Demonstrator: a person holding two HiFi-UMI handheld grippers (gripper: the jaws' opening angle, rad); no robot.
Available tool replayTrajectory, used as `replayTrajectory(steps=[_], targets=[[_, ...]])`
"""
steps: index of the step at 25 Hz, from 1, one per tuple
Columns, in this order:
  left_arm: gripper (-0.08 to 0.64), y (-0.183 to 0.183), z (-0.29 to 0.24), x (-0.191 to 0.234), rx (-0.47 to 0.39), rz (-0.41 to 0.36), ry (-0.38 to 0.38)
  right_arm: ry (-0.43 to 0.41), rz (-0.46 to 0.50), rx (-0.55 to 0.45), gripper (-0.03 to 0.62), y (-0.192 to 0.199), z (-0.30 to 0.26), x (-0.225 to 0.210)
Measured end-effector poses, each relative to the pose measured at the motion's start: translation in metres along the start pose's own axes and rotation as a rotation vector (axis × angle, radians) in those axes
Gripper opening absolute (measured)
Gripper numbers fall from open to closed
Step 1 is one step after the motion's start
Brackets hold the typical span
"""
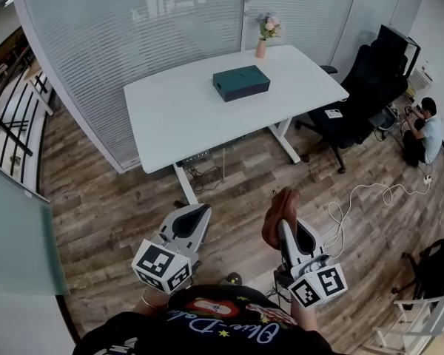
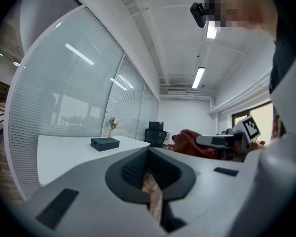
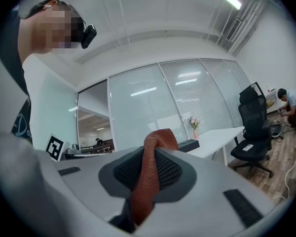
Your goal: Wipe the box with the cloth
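1. Looked steeply down on a plank floor (image 1: 111, 213), with a ribbed glass partition (image 1: 133, 28) along its far side.
2. Found a white bench (image 1: 177, 117) in front of that partition, well apart from both grippers.
3. Noted a black office chair (image 1: 355, 102) just beside the bench's right end.
4. Held the left gripper (image 1: 191, 214) low over the floor, short of the bench; saw its fingers drawn nearly together, with only a thin slit of floor showing between them and nothing in their grasp.
5. Held the right gripper (image 1: 288, 224) beside it, fingers closed on the cloth.
6. Spotted the dark green box (image 1: 240, 82) lying flat on the bench's far half, touched by neither gripper.
7. Saw the rust-brown cloth (image 1: 280, 217) bunched above the right fingertips and trailing down between the pads.
8. Made out a small pink vase of flowers (image 1: 262, 43) at the bench's back edge, behind the box.
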State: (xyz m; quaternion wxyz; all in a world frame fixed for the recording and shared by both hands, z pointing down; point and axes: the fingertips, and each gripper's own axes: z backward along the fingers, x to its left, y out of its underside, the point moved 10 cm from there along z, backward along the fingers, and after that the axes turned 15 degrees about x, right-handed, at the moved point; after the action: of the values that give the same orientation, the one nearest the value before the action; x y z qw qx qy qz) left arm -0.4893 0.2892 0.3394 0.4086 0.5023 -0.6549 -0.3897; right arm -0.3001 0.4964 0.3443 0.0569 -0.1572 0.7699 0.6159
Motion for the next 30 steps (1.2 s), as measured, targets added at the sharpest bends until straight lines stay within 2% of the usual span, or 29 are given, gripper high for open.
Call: replayTrajectory(steps=[7, 11, 14, 20, 26, 30], targets=[[0.003, -0.010, -0.045, -0.025, 0.016, -0.023, 0.047, 0.037, -0.030, -0.001, 0.055, 0.001, 0.020, -0.042], [0.003, -0.011, -0.070, -0.021, 0.051, -0.021, 0.071, 0.067, -0.065, -0.001, 0.055, 0.005, 0.017, -0.061], [0.003, -0.017, -0.100, -0.004, 0.053, -0.007, 0.105, 0.104, -0.074, 0.003, 0.055, 0.001, 0.006, -0.075], [0.003, -0.049, -0.172, 0.042, 0.018, -0.029, 0.207, 0.210, -0.078, -0.024, 0.055, -0.025, -0.038, -0.108], [0.003, -0.084, -0.222, 0.094, 0.014, -0.061, 0.259, 0.257, -0.067, -0.047, 0.057, -0.057, -0.089, -0.123], [0.003, -0.098, -0.245, 0.131, 0.004, -0.053, 0.260, 0.272, -0.074, -0.027, 0.057, -0.069, -0.131, -0.137]])
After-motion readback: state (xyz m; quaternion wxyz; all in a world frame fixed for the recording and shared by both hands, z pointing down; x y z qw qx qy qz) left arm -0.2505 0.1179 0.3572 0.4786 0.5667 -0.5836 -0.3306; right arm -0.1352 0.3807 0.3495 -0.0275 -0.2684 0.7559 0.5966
